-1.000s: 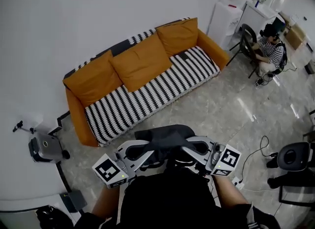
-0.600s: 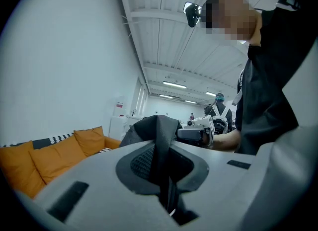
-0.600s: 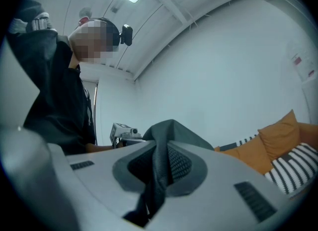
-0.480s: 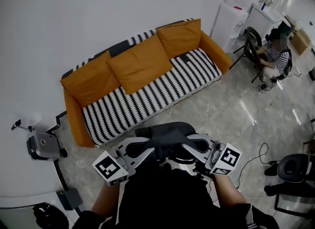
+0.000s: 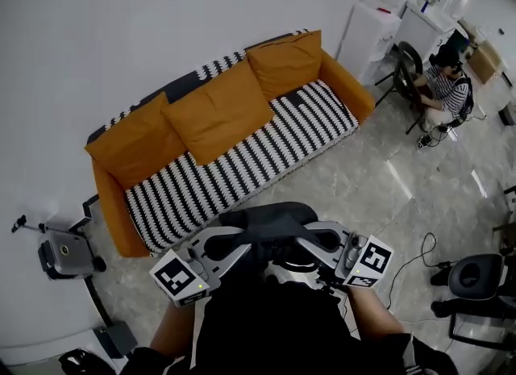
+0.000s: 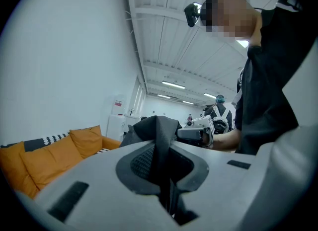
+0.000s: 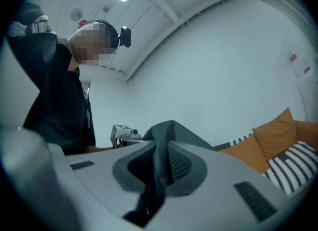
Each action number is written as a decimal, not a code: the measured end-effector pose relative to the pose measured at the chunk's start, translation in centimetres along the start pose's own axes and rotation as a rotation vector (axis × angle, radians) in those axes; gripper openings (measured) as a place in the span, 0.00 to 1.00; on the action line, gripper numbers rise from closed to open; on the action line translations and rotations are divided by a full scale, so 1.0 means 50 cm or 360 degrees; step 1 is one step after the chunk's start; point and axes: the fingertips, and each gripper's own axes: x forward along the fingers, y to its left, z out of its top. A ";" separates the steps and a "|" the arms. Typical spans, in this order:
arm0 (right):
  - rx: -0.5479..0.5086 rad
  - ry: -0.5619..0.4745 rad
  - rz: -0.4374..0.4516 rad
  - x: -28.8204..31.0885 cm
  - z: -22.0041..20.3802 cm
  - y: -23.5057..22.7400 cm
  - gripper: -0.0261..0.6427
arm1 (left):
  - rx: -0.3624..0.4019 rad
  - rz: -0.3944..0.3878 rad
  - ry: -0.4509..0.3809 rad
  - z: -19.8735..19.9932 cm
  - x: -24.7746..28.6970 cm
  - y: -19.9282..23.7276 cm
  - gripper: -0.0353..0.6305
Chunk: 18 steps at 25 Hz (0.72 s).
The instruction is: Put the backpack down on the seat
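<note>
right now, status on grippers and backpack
Left gripper, right gripper: both shut on backpack. Backpack held up, not yet on sofa. Nothing seen in the way.

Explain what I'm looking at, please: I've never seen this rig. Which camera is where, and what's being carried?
There is no robot arm here: a person carries a hand-held gripper in each hand. The head view looks down from the person's head. The other two views ride on the grippers and look along their jaws. The left hand-held gripper and the right hand-held gripper are each shut on a fold of the dark grey fabric backpack, which is held up between them in front of the person. Ahead, against the white wall, stands the orange sofa with a black-and-white striped seat cover and three orange cushions. The backpack is not yet on it.
</note>
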 end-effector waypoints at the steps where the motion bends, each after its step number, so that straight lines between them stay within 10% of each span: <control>1: 0.0010 0.0007 0.0002 0.006 0.003 -0.013 0.10 | -0.0005 -0.0007 0.0005 0.001 0.005 0.014 0.10; 18: -0.0007 0.0123 -0.0008 0.193 0.058 -0.255 0.10 | -0.0100 -0.0056 -0.0078 0.060 0.052 0.317 0.10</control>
